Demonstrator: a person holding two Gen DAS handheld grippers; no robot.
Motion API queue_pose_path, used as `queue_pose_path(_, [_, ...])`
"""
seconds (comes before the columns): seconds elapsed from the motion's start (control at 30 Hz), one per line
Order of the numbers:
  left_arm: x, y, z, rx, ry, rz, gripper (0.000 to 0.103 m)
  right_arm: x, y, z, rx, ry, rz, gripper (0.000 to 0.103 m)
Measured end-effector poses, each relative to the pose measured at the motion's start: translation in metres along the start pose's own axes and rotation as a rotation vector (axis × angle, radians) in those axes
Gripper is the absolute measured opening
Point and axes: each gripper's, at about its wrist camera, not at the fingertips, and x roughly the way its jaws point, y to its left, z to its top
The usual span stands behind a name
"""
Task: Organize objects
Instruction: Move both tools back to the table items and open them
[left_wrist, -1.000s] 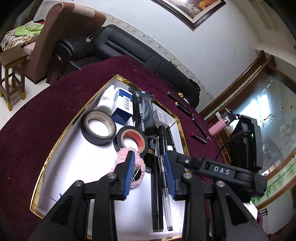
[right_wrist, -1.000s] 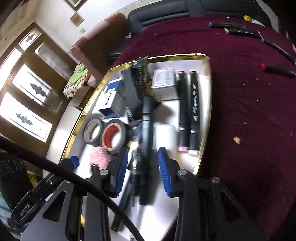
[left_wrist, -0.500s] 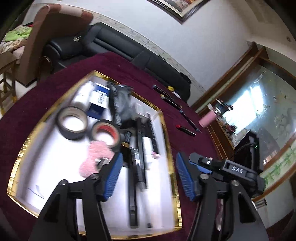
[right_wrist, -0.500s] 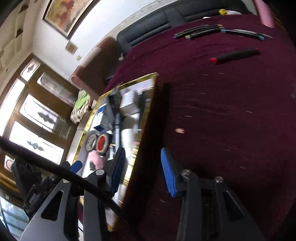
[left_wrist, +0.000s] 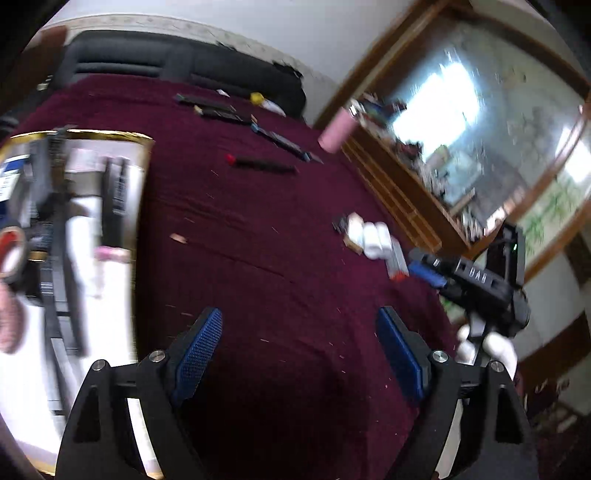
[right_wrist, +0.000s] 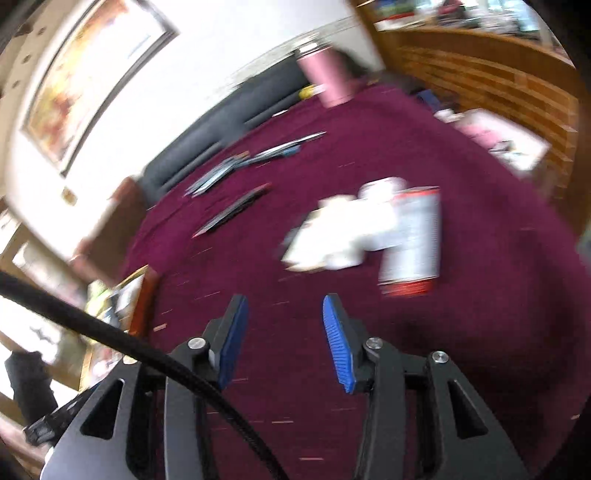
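My left gripper (left_wrist: 301, 347) is open and empty above the maroon tablecloth (left_wrist: 258, 229), to the right of the gold-rimmed white tray (left_wrist: 142, 177) that holds pens, tape rolls and boxes. My right gripper (right_wrist: 282, 334) is open and empty, facing a blurred cluster of white items and a white can with a red end (right_wrist: 410, 236) on the cloth. The same cluster (left_wrist: 369, 238) shows in the left wrist view, with the right gripper (left_wrist: 428, 275) beside it. A red-capped pen (left_wrist: 262, 164) and several dark pens (left_wrist: 236, 110) lie farther back.
A pink bottle (left_wrist: 338, 131) stands at the table's far right edge, also seen in the right wrist view (right_wrist: 327, 79). A black sofa (left_wrist: 177, 62) lies behind the table. A wooden cabinet with an aquarium (left_wrist: 461, 140) stands to the right.
Both grippers have swung right, away from the tray and over the open cloth. The left jaws have opened wider. The right gripper now faces the white cluster.
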Motion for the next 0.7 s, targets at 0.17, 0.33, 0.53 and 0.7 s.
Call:
queue_pose_path(0.17, [0.035,-0.035,-0.005,0.057,0.090,-0.008,0.080,-0.008,-0.039,0.013,0.035,-0.006,-0.124,0.045])
queue_pose_path(0.33, [0.051,-0.056,-0.011,0.107,0.134,0.020,0.080,0.009,-0.044,0.028,-0.006,0.036,-0.190,0.045])
queue_pose_path(0.53, [0.059,-0.073,-0.008,0.201,0.141,0.083,0.080,0.056,-0.036,0.039,-0.082,0.108,-0.258,0.045])
queue_pose_path(0.7, [0.074,-0.101,0.007,0.381,0.092,0.174,0.080,0.068,-0.049,0.041,-0.083,0.166,-0.248,0.025])
